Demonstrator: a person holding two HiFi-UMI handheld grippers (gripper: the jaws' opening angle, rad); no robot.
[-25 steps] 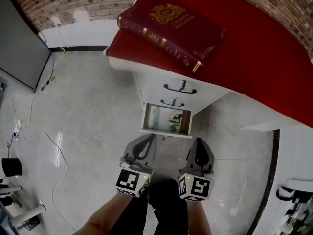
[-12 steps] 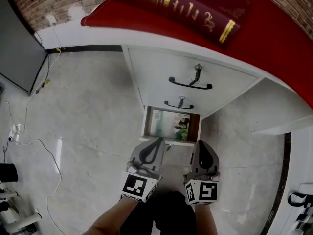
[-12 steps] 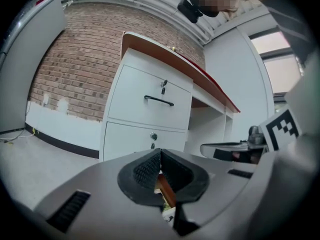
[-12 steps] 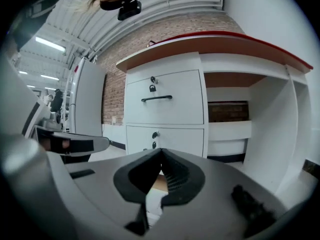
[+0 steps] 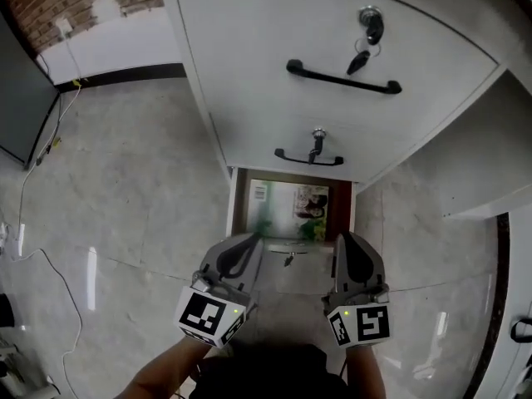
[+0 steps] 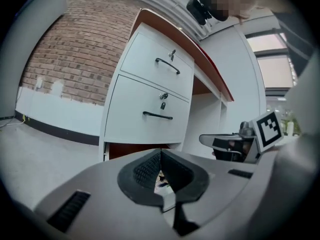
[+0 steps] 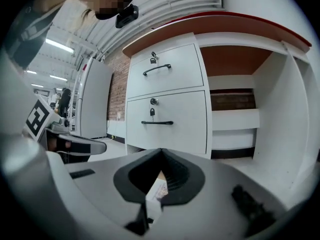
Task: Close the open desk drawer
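- Floor [image 5: 125, 181] on your left is glossy tile. Judging by the steep downward view you are leaning low over it, so a hard shove could cost you your footing.
- Your left gripper [image 5: 247, 246] has its fingers together on nothing. It hangs just short of the open drawer's [image 5: 233, 210] left front corner.
- That drawer is the lowest of three and stands pulled out at floor level. A printed sheet [image 5: 291, 202] lies flat inside it, and a small key [image 5: 288, 259] seems to dangle from its front.
- If you push low at the middle, you may knock or bend that key.
- If you push too high, the closed tips can ride over the front edge into the drawer and crumple the sheet.
- Your right gripper [image 5: 343, 243] also has its fingers shut and empty, near the right front corner.
- Pressing with only one side could skew the drawer and jam it on its runners, so drive both corners evenly.
- A slam could rattle the handle [image 5: 309, 158] just above.
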